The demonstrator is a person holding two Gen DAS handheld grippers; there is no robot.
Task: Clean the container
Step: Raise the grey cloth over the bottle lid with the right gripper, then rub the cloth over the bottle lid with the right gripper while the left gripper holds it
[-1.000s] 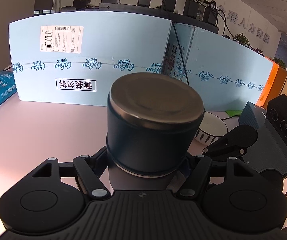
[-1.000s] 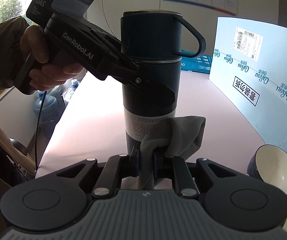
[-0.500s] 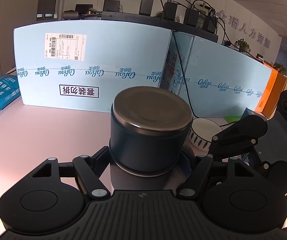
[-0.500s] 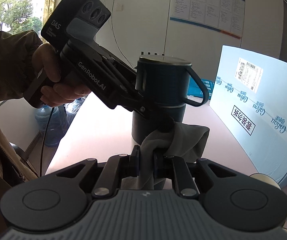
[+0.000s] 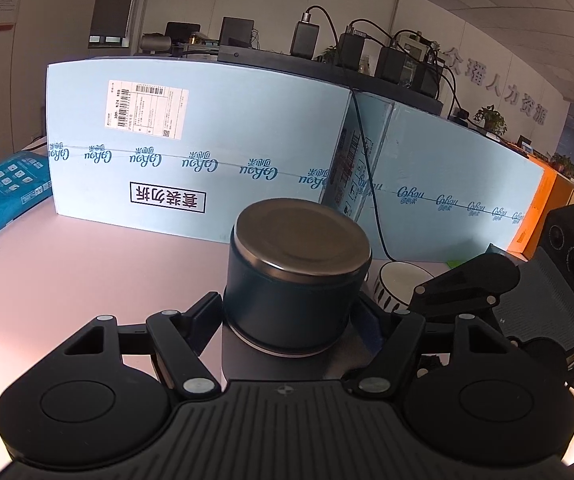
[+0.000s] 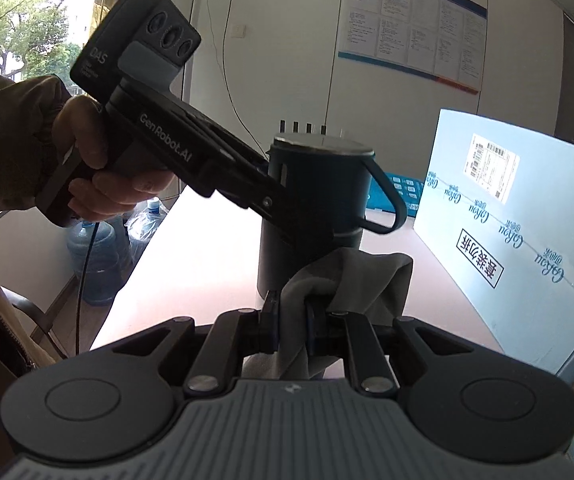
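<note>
- Container under cleaning — a tall dark navy cylindrical flask (image 6: 311,216) with a flat brushed-metal lid and a loop handle on its cap — stands upright on the pale pink tabletop (image 5: 67,280), long axis vertical.
- Left gripper (image 5: 293,316): jaws set at a middling width and closed on the flask's body just below the cap, one pad on each side. From the right wrist view the black tool reaches in from the upper left, slanting downward, with the person's hand (image 6: 99,168) round its grip. Judged role: steadying hold.
- Right gripper (image 6: 291,320): jaws nearly together, pinching a bunched grey cloth (image 6: 351,280). The free fold of cloth hangs forward and drapes toward the flask wall below the left tool's fingers; whether it actually presses on the wall I cannot tell from this angle.
- Key relation — the flask lies straight ahead of the right fingers, just beyond the cloth, with its axis running crosswise to the way they point. The right hand is the free one and nearer the lower wall; the left is committed higher up.
- Judgement: wiping of the outer wall is in hand. A stroke up or down along the axis would be limited above by the left fingers, so the reachable band is the lower body.
- Surroundings: light blue cardboard box (image 5: 191,152) well behind the flask; a white bowl with a dark striped outside (image 5: 397,286) near it on the right.
</note>
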